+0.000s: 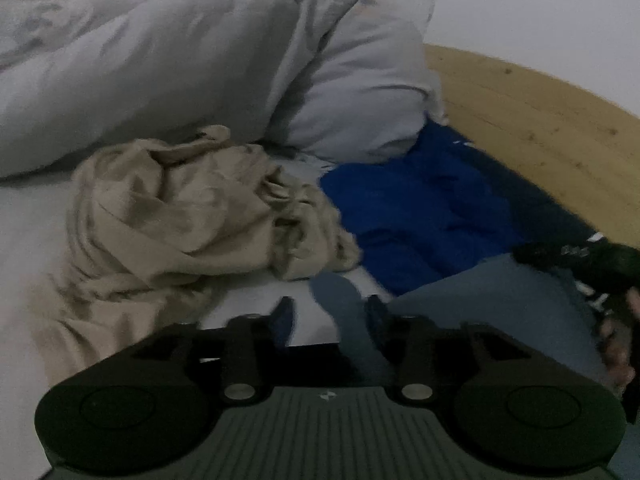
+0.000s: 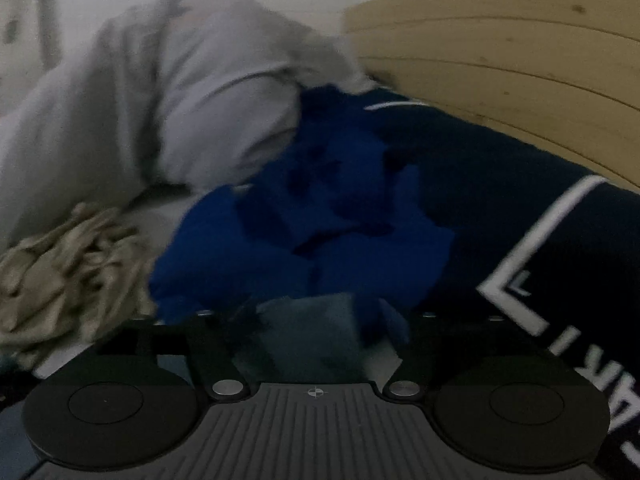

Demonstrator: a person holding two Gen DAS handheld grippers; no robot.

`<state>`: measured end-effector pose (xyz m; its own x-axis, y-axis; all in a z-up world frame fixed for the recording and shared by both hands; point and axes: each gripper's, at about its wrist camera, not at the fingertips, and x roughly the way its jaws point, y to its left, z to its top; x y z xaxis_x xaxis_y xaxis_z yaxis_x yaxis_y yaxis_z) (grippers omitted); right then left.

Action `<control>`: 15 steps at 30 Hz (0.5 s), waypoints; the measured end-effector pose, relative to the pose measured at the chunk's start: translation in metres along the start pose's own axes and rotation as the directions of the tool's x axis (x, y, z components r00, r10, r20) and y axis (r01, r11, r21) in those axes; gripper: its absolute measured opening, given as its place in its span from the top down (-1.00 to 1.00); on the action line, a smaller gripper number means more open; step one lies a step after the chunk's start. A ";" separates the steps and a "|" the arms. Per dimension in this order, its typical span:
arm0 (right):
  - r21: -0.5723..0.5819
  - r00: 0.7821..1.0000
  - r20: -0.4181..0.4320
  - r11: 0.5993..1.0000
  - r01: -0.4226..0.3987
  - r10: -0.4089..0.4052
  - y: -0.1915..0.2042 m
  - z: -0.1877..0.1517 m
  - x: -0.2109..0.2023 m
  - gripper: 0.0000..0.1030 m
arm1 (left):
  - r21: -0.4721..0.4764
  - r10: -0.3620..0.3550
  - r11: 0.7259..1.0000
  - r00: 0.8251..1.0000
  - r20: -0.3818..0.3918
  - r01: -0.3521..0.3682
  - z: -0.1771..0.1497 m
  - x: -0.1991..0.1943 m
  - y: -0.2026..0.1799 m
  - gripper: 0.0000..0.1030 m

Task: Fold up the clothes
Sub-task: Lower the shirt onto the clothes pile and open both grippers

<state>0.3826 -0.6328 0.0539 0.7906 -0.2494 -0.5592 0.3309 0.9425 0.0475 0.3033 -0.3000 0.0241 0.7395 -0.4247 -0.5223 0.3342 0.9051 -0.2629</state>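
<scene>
In the left wrist view my left gripper [image 1: 329, 314] is low over the bed with its jaws open. A flap of a grey-blue garment [image 1: 500, 300] lies loosely between them, close to the right finger. In the right wrist view my right gripper [image 2: 318, 318] stands wide open, with a fold of the same grey-blue garment [image 2: 312, 316] between its fingers and not pinched. A crumpled beige garment [image 1: 180, 208] [image 2: 68, 268] lies to the left. A bright blue garment [image 1: 420, 208] [image 2: 300, 220] is bunched just beyond both grippers.
A navy garment with white print [image 2: 520, 200] [image 1: 580, 258] lies on the right by the wooden bed board [image 1: 540, 120] [image 2: 500, 60]. Large pale grey pillows [image 1: 200, 60] [image 2: 180, 80] fill the back. A hand [image 1: 616, 340] shows at the right edge. White sheet [image 1: 24, 240] shows on the left.
</scene>
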 end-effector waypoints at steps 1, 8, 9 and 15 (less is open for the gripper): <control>-0.001 1.000 0.012 1.000 0.027 -0.027 0.001 0.002 -0.002 -0.67 | 0.003 0.019 1.000 1.000 -0.002 -0.019 0.004 -0.001 0.003 -0.29; -0.070 0.942 0.213 0.958 0.278 -0.258 0.003 0.028 -0.072 -0.99 | 0.054 0.099 0.993 0.993 0.056 -0.102 0.027 -0.066 0.028 -0.48; -0.071 0.933 0.230 0.951 0.301 -0.278 0.003 0.033 -0.086 -0.99 | 0.060 0.108 0.992 0.991 0.072 -0.113 0.031 -0.081 0.033 -0.58; -0.060 0.911 0.324 0.955 0.290 -0.256 -0.003 0.057 -0.199 -0.99 | 0.054 0.147 0.986 0.973 0.179 -0.158 0.058 -0.192 0.055 -0.67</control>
<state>0.2538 -0.5985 0.2127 0.8024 -0.5406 -0.2530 0.5144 0.8413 -0.1663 0.2135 -0.1679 0.1572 0.8730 -0.2770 -0.4015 0.2437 0.9607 -0.1330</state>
